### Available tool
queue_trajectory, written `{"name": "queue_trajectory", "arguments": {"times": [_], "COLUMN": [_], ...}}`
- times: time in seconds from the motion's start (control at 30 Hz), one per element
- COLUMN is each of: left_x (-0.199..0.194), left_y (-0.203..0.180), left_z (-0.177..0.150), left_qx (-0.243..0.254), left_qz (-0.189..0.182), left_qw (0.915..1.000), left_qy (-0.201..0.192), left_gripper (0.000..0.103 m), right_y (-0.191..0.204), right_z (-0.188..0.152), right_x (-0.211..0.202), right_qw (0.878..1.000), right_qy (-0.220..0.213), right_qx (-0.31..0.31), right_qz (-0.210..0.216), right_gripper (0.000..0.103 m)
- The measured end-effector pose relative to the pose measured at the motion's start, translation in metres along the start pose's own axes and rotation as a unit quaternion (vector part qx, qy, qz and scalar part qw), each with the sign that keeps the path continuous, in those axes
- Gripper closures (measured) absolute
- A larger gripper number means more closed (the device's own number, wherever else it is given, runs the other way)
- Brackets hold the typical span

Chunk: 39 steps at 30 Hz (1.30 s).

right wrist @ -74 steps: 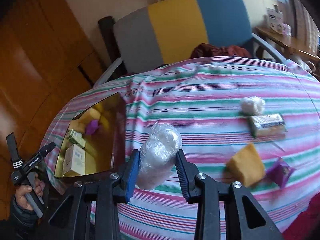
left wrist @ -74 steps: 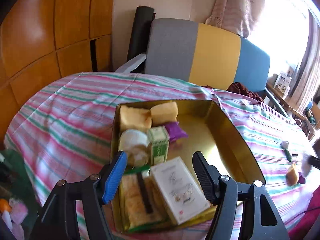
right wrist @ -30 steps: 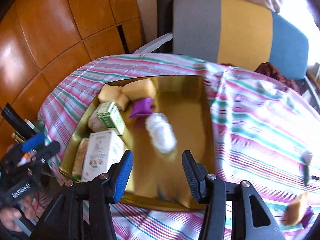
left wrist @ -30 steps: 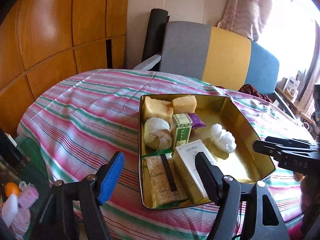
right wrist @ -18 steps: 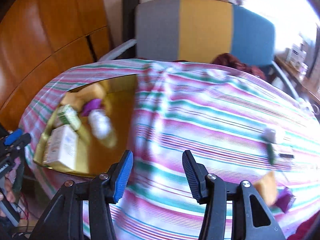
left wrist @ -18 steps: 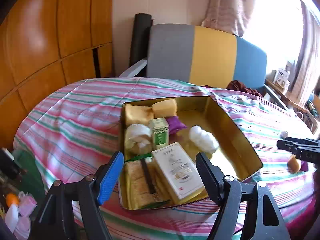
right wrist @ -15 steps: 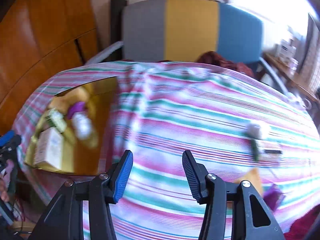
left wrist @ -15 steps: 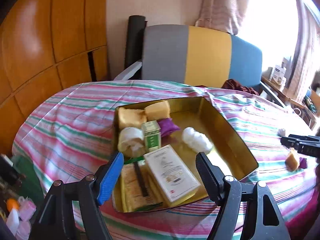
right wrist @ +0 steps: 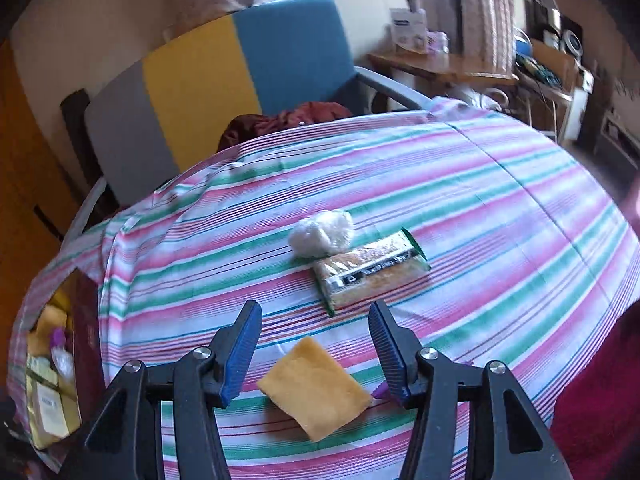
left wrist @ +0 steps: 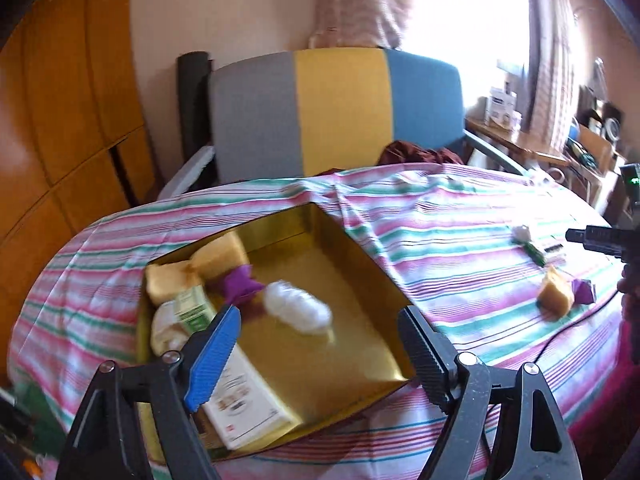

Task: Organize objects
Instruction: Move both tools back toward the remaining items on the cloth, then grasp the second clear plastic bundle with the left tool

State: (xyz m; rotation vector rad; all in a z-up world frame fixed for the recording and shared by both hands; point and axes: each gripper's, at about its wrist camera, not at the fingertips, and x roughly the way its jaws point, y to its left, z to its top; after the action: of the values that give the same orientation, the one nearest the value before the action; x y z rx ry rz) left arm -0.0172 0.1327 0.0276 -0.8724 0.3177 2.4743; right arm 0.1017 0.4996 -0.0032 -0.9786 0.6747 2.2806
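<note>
**Both grippers spread, one over the tin and one over the loose items**

From the left wrist camera, the left gripper [left wrist: 320, 348] is hovering with its jaws spread wide and nothing between them, just above the near side of the gold tin [left wrist: 372, 276]; the tin is sitting on the striped tablecloth [left wrist: 440, 236] and is holding two yellow sponges [left wrist: 220, 254], a purple packet [left wrist: 238, 286], a white plastic-wrapped bundle [left wrist: 298, 312], a small green carton [left wrist: 192, 306] and a white box [left wrist: 244, 400] lying at its near left; well apart to the right, another sponge and a purple packet are lying side by side on the cloth, and the right gripper [left wrist: 596, 236] is showing at the frame's edge.

From the right wrist camera, the right gripper [right wrist: 316, 344] is also standing open and empty, poised over a yellow sponge [right wrist: 314, 388] lying between its fingers without touching them; farther out, a cracker packet [right wrist: 368, 270] is resting on the cloth with a white crumpled bundle [right wrist: 322, 232] touching its far left corner; a sliver of purple is peeking out beside the right finger; the tin is sitting at the far left edge, partly cut off; a grey, yellow and blue chair [right wrist: 224, 76] is standing behind the table.
</note>
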Motion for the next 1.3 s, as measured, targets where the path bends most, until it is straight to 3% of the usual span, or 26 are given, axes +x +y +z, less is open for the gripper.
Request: {"name": "queue_trajectory", "arguments": {"times": [0.2,0.33,0.43,0.67,0.83,0.97,1.13,1.3], "left_x": [0.015,0.025,0.034,0.057,0.072,0.090,0.125,0.150], "left_y": [-0.033,-0.055,-0.073,-0.122,-0.145,-0.162,-0.184,-0.221], "left_z": [0.016,0.031,0.036,0.034,0.041,0.054,0.068,0.082], "left_qx": [0.029,0.056,0.071,0.122,0.149,0.149,0.124,0.118], "left_qz": [-0.019,-0.026,-0.041,-0.071,-0.087,-0.105,-0.139,-0.171], "left_qw": [0.9994,0.9981,0.9966,0.9894,0.9843,0.9820,0.9773,0.9727], "left_qy": [0.002,-0.001,0.005,0.035,0.039,0.050,0.102,0.103], "left_gripper": [0.021,0.021,0.021,0.021,0.027,0.032,0.055,0.055], "right_y": [-0.056,-0.101,-0.115,-0.107,-0.109,-0.106,-0.104,-0.102], "right_z": [0.004,-0.001,-0.005,-0.005,-0.004,-0.004,-0.004,-0.004], "right_x": [-0.009,-0.013,-0.010,-0.007,-0.008,-0.007,-0.003,0.001], "right_qw": [0.991,0.973,0.964,0.967,0.965,0.965,0.965,0.964], "right_qy": [-0.017,-0.022,-0.013,-0.005,-0.008,-0.001,0.009,0.020], "right_qx": [0.127,0.231,0.266,0.255,0.261,0.255,0.254,0.252], "right_qz": [-0.033,-0.021,-0.004,0.020,0.038,0.054,0.068,0.081], "right_gripper": [0.047,0.046,0.046,0.046,0.046,0.046,0.046,0.046]}}
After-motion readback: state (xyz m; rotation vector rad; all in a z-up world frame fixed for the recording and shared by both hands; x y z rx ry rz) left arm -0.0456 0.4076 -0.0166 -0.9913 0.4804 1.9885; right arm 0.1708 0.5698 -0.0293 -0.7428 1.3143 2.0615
